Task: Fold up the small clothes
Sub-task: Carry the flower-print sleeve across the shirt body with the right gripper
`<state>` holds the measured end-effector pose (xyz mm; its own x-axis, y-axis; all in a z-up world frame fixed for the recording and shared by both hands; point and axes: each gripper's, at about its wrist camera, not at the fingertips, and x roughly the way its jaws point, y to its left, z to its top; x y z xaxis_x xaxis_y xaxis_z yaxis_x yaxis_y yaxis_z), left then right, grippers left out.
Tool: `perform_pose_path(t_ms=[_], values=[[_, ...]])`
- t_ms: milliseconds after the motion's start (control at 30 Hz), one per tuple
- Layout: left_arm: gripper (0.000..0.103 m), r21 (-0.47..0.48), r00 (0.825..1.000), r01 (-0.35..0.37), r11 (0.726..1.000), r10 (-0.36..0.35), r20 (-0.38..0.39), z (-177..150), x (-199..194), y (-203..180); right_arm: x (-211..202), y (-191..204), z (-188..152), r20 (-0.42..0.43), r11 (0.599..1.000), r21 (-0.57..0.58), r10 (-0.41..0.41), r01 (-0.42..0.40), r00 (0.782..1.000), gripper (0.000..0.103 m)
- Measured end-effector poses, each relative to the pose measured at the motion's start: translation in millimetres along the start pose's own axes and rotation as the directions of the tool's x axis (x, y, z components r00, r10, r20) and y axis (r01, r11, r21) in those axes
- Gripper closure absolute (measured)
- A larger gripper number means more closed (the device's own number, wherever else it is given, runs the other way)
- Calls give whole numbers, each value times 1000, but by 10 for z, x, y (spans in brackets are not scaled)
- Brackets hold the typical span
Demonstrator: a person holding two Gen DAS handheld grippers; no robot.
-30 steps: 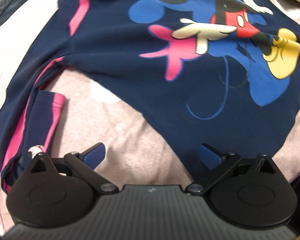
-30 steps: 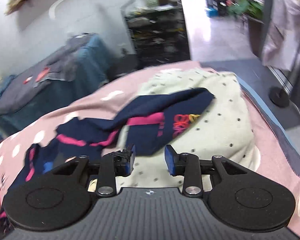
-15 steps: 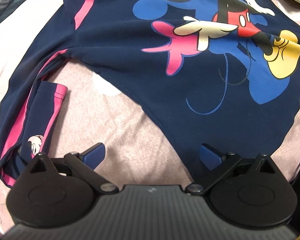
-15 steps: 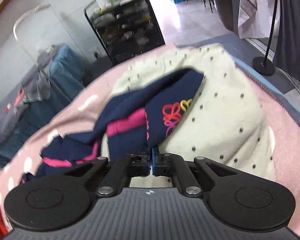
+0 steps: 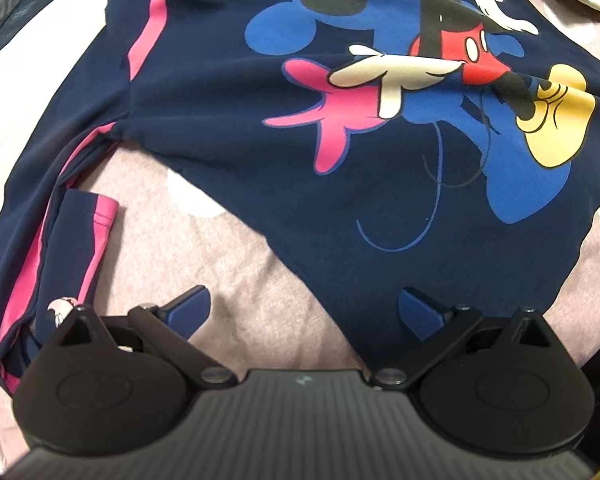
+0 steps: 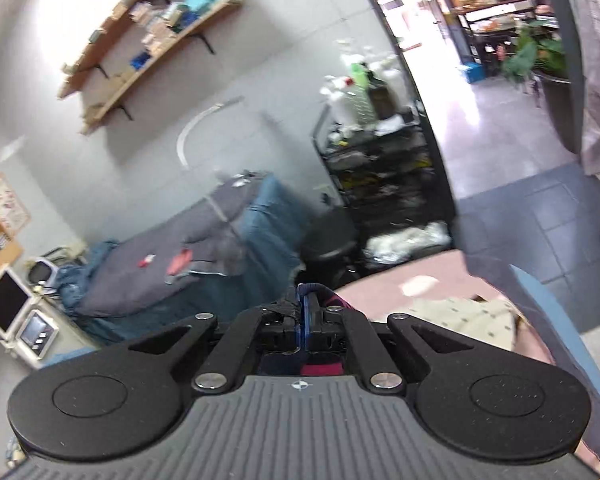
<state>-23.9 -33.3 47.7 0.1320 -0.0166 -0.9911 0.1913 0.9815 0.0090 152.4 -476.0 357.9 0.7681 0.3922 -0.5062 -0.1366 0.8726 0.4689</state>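
Across the pink bed cover (image 5: 260, 280) a navy kids' shirt (image 5: 340, 208) is spread face up, cartoon mouse print (image 5: 412, 76) showing. The surface looks like a bed rather than a tabletop, patterned with white blotches. The shirt body fills the far and right part of the left wrist view; its hem runs diagonally toward the near edge. One sleeve with a pink stripe (image 5: 60, 240) is doubled back on itself at the left edge, cuff end crumpled. A cream dotted garment (image 6: 472, 316) is seen lying on the bed toward its far corner in the right wrist view.

Handling is judged as follows: thin knit jersey, very light, fully limp, no stiffness to hold a crease; sagging and bunching are expected when lifted. Not fragile, not slippery on the cover. Best taken at seams, cuff, hem corners or shoulder, where layers are doubled and a pinch holds; the flat middle of the print is poor for grabbing.

The left tongs (image 5: 304, 312) are held spread wide, pointing down over the hem area, one finger (image 5: 188, 312) over bare cover, the other over navy cloth; nothing is pinched. The right tongs (image 6: 305, 316) are pressed together on a fold of navy and pink cloth (image 6: 332, 300), likely the other sleeve, raised off the bed with the room behind.
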Motion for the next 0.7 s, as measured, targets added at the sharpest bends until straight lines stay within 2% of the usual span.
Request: perform_pose_path(t_ms=[100, 200, 267, 300, 333, 400, 467, 567, 633, 700], values=[[1, 7, 1000, -2, 1000, 2, 4, 14, 7, -12, 134, 112, -80, -56, 998, -6, 62, -63, 996, 100], [1, 2, 1000, -7, 1000, 7, 5, 4, -2, 6, 372, 125, -257, -109, 986, 103, 140, -129, 984, 100], [1, -9, 1000, -13, 1000, 13, 7, -22, -14, 43, 491, 153, -377, -121, 951, 222, 247, -217, 961, 100], [1, -18, 1000, -16, 1000, 17, 5, -43, -23, 67, 504, 195, -422, -123, 921, 280, 313, -270, 942, 100], [1, -30, 1000, -20, 999, 21, 2, -63, -25, 94, 515, 261, -467, -124, 889, 320, 383, -328, 916, 100], [1, -58, 1000, -24, 998, 24, -5, -107, -20, 169, 578, 437, -574, -161, 811, 374, 535, -450, 830, 100], [1, -82, 1000, -29, 996, 29, -9, -151, -10, 234, 688, 648, -722, -263, 774, 392, 613, -498, 745, 100], [1, -108, 999, -44, 993, 43, -19, -211, 13, 333, 855, 983, -1137, -481, 778, 356, 627, -517, 613, 100], [1, -122, 998, -56, 991, 53, -28, -238, 27, 393, 1014, 1124, -1557, -606, 793, 378, 602, -477, 520, 100], [1, -135, 998, -66, 989, 63, -28, -255, 22, 445, 1144, 1199, -1944, -686, 830, 358, 545, -428, 483, 100]])
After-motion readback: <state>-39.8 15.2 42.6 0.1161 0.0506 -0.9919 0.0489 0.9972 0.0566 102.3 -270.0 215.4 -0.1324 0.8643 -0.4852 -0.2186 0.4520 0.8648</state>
